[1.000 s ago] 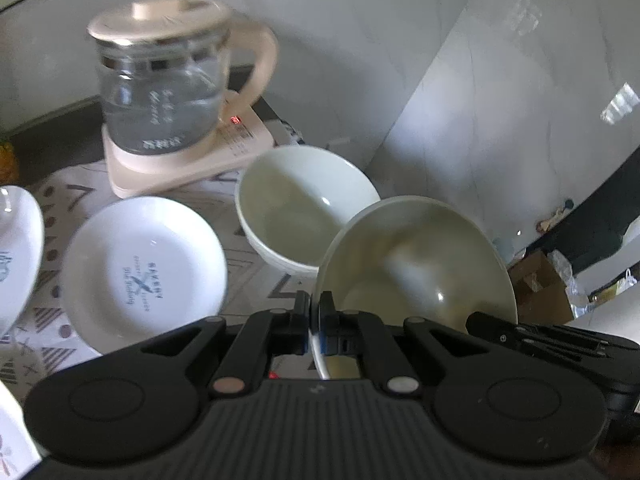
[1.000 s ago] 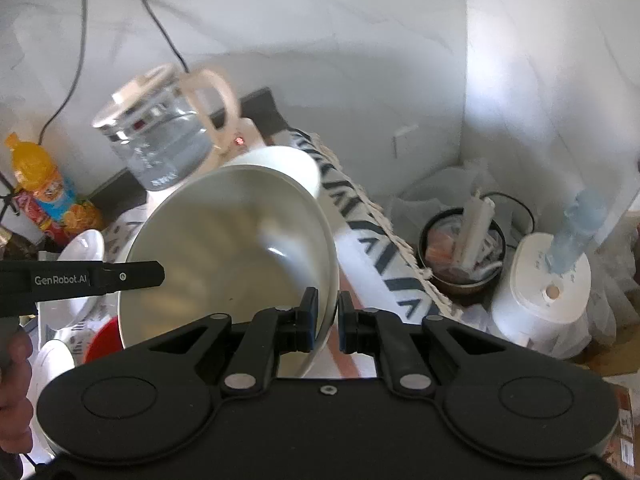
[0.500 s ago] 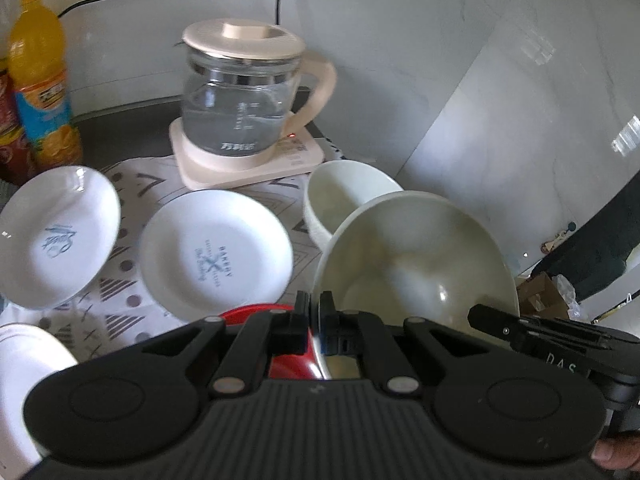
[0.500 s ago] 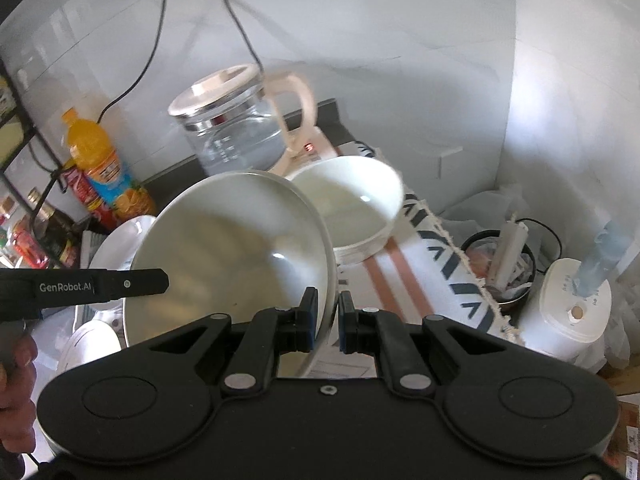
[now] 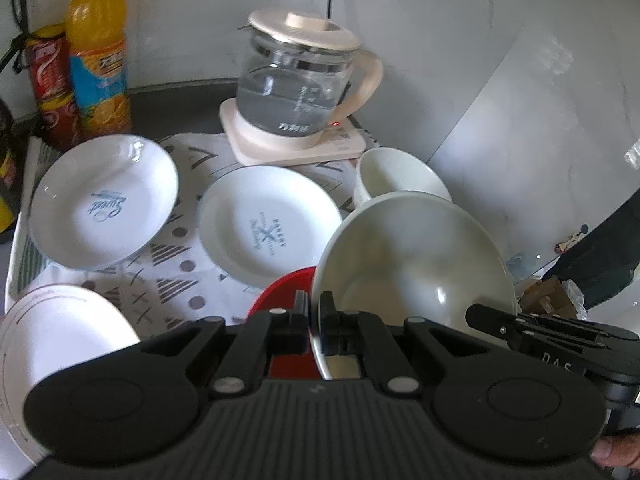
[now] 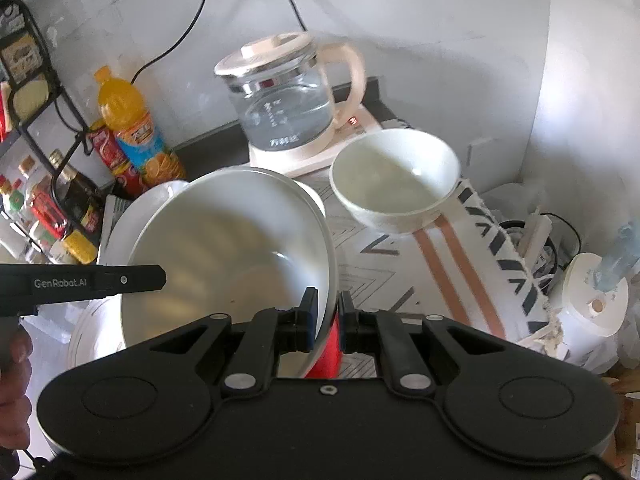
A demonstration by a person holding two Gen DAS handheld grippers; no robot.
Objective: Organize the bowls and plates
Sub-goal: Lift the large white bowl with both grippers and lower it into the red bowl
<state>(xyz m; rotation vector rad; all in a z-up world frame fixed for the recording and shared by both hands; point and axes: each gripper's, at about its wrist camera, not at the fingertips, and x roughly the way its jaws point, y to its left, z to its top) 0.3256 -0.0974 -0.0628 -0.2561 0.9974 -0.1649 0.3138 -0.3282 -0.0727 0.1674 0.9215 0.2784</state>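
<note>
Right wrist view: patterned cloth (image 6: pixel 404 280) lies bare toward the counter's right edge. Both grippers clamp opposite rims of the large bowl (image 5: pixel 412 264), tilted above a red dish (image 5: pixel 284 292): left gripper (image 5: pixel 315 320), right gripper (image 6: pixel 327 322). Around it crowd the kettle (image 5: pixel 296 92), two plates (image 5: pixel 268 224), small bowl (image 6: pixel 394 178).

Pale marble-look wall (image 6: pixel 420 8) behind counter, daylight patches on right wall (image 5: pixel 560 92), black rack (image 6: pixel 36 92) at left.
</note>
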